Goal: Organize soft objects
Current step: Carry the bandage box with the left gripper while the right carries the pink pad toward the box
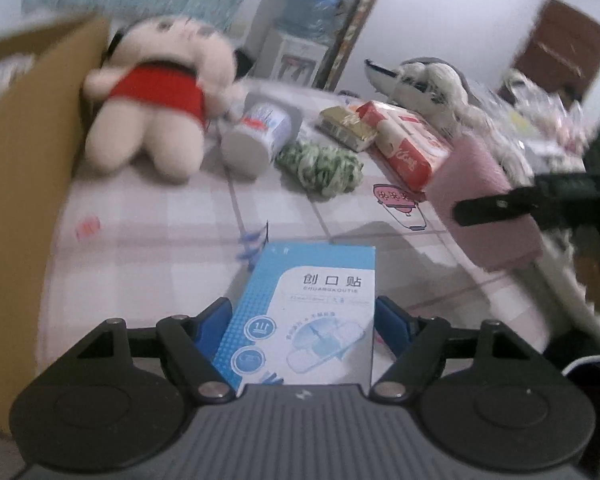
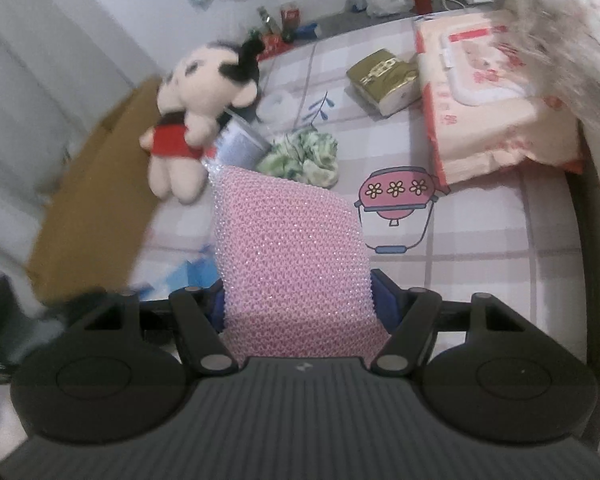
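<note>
My left gripper [image 1: 304, 312] is shut on a flat blue plaster box [image 1: 312, 292], its blue pads against both long sides, just above the checked tablecloth [image 1: 160, 216]. My right gripper [image 2: 300, 292] is shut on a pink mesh sponge [image 2: 292, 240], which sticks out forward over the cloth. In the left wrist view that sponge [image 1: 472, 168] hangs at the right with one black finger [image 1: 496, 206] across it. A cream plush doll in red [image 1: 148, 96] [image 2: 192, 120] lies beside a green yarn bundle [image 1: 320, 164] [image 2: 300, 156].
A cardboard box [image 1: 28, 152] [image 2: 92, 208] stands at the left edge. A white canister [image 1: 260, 132], a gold tissue pack [image 1: 348, 126] [image 2: 384, 76], a red wet-wipe pack [image 1: 408, 140] [image 2: 492, 100] and a fluffy white plush [image 1: 428, 84] [image 2: 560, 40] crowd the far side.
</note>
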Demonstrator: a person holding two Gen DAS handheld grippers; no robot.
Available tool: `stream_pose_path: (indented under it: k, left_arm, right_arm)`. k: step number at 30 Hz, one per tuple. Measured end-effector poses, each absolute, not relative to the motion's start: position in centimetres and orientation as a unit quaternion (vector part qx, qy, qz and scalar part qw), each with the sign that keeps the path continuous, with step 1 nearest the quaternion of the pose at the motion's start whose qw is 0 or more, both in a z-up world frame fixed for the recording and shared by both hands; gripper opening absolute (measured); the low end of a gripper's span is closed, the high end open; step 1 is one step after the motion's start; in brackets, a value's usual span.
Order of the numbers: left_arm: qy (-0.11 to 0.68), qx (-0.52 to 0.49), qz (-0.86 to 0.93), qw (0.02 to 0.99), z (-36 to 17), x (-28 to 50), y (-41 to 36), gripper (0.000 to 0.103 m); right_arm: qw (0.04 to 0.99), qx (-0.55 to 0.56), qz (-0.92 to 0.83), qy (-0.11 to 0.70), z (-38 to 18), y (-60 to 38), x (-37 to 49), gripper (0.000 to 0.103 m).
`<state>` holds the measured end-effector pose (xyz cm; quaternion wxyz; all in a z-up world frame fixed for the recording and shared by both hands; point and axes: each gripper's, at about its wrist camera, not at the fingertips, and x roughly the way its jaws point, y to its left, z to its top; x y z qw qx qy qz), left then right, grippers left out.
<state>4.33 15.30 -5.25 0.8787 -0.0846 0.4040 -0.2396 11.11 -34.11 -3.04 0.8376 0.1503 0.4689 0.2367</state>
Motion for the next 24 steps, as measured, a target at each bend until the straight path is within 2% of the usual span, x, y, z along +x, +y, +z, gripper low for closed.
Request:
stream_pose_path:
  k: [4,11,15,24]
  left_arm:
    - [0.417,-0.141,-0.239,0.865,-5.4,4.7,16.4,0.078]
    - [0.394,-0.201,-0.262,0.858,-2.4,4.6,17.2,0.077]
    - [0.387,-0.260,-0.281,0.839,-1.2,4.7,18.2,0.077]
    - [0.324,-0.308,-0.296,0.844,4.0,2.6,22.4,0.077]
  right_arm:
    - [0.828,0.214,0.238,0.461,-2.9,-36.0,9.9,0.067]
    - [0.823,0.251,0.249,0.444,-1.6,-37.0,8.2,0.067]
    - [0.824,0.256,0.263,0.433,-0.2,-36.6,7.5,0.067]
    - [0.821,0.253,0.317,0.401,4.3,-33.9,6.8,0.067]
